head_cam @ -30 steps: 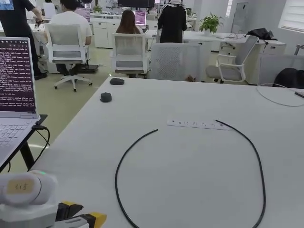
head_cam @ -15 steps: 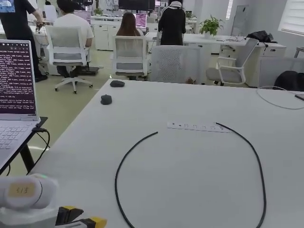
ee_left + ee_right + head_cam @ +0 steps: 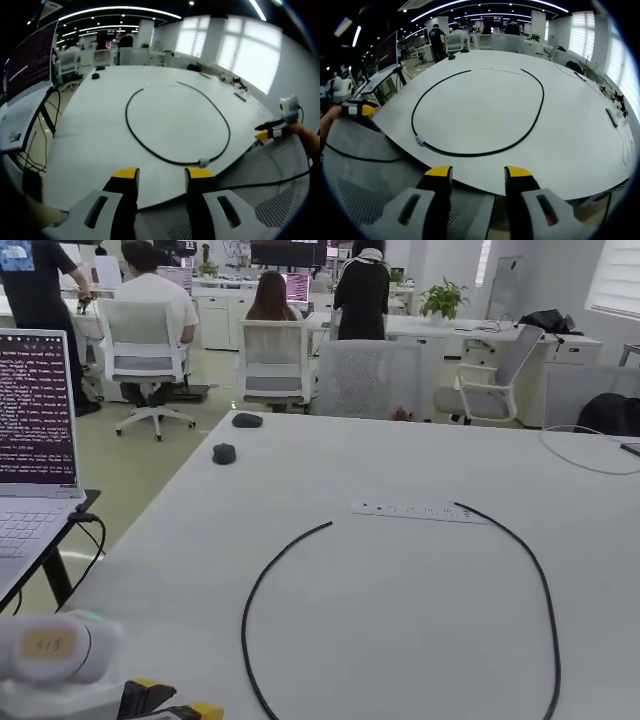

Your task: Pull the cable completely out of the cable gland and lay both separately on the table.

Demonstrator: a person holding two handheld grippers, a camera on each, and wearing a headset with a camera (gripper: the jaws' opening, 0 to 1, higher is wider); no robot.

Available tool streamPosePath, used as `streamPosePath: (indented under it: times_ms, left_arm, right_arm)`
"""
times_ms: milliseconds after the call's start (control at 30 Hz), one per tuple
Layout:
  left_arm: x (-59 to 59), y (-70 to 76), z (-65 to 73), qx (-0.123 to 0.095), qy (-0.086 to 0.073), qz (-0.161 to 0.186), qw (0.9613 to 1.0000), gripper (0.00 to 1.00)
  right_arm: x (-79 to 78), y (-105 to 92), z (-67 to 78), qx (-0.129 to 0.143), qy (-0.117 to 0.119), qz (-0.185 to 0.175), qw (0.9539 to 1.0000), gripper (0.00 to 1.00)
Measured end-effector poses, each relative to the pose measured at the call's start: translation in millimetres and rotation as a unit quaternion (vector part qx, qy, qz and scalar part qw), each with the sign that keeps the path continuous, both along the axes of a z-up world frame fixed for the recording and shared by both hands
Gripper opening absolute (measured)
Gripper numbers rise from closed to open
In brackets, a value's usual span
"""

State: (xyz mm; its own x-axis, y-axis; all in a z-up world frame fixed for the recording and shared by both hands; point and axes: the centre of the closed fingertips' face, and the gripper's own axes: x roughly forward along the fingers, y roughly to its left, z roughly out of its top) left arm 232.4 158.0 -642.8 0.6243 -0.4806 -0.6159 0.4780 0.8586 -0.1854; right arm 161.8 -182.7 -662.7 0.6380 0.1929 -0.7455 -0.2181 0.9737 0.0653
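Your left tool (image 3: 161, 174) has its two yellow-tipped jaws apart with nothing between them. In its own view you hold it off the near edge of the worktop (image 3: 100, 145), above a grey mesh surface. Your right tool (image 3: 478, 172) has its jaws parted and empty too, and it also sits just off the worktop's near edge. Each tool shows at the side of the other's view, and the two are well apart. Both are clear of the cable (image 3: 128, 116). In the head view the left tool peeks in at the lower left corner, beside the worktop's edge.

The cable is black and lies flat on the worktop in a wide, open loop. The cable gland (image 3: 203, 162), a small pale piece, sits on the cable at the part of the loop nearest you, close to the worktop's near edge. The cable runs out of it on both sides. The loop's two ends lie at the far side. One stops on bare worktop, and the other reaches the right end of a white power strip (image 3: 415, 510).

Further back, two dark computer mice (image 3: 224, 453) rest near the worktop's far left corner. An open laptop (image 3: 35, 410) with text on its screen stands off the worktop's left side.
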Motion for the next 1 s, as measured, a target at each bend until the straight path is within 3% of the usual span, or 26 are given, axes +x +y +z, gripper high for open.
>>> streamPosePath:
  times_ms: [167,333,400,500,600,700,767,867,900,933,967,1000]
  left_arm:
    - [-1.3,-0.9,-1.0,0.001,0.003,-0.004,1.0000,0.37]
    - [-5.4,-8.4,-1.0,0.023,0.001,-0.037,0.9990,0.40]
    - [-9.6,-10.1,-4.2,0.064,0.004,-0.074,0.9952,0.42]
    - [-8.6,-20.5,3.0,0.118,-0.017,-0.131,0.9842,0.44]
    - [-4.1,-39.0,16.4,0.136,-0.034,-0.176,0.9745,0.47]
    - [2.2,-67.4,28.1,0.121,-0.050,-0.214,0.9680,0.47]
    - [2.7,-92.3,27.8,0.112,-0.054,-0.254,0.9592,0.47]
    - [-2.4,-120.2,13.0,0.131,-0.041,-0.314,0.9394,0.47]
    - [-5.8,-130.8,2.3,0.141,-0.033,-0.345,0.9272,0.47]
    - [-8.3,-135.9,-5.8,0.150,-0.024,-0.363,0.9193,0.47]
    - [-14.2,-141.5,-20.4,0.163,-0.002,-0.391,0.9057,0.47]
    - [-18.6,-145.0,-29.6,0.169,0.013,-0.408,0.8970,0.48]
  right_arm:
    - [0.3,0.4,0.4,0.001,-0.001,0.001,1.0000,0.43]
    - [1.1,-0.2,1.3,0.001,-0.005,0.001,1.0000,0.43]
    - [1.0,0.5,0.9,-0.001,-0.004,0.007,1.0000,0.42]
    - [1.8,0.6,1.8,0.001,-0.007,0.007,0.9999,0.43]
    - [1.6,1.5,1.8,0.001,-0.007,0.009,0.9999,0.42]
    - [2.0,1.5,2.4,0.002,-0.010,0.008,0.9999,0.42]
    - [1.8,2.5,2.6,0.004,-0.010,0.009,0.9999,0.42]
    - [2.1,3.1,3.4,0.006,-0.012,0.010,0.9999,0.41]
    - [2.1,3.2,3.6,0.006,-0.013,0.010,0.9998,0.41]
    - [2.3,3.3,3.5,0.007,-0.013,0.010,0.9998,0.41]
    - [2.3,3.4,3.5,0.007,-0.014,0.010,0.9998,0.41]
    - [2.3,3.5,3.5,0.006,-0.014,0.010,0.9998,0.41]
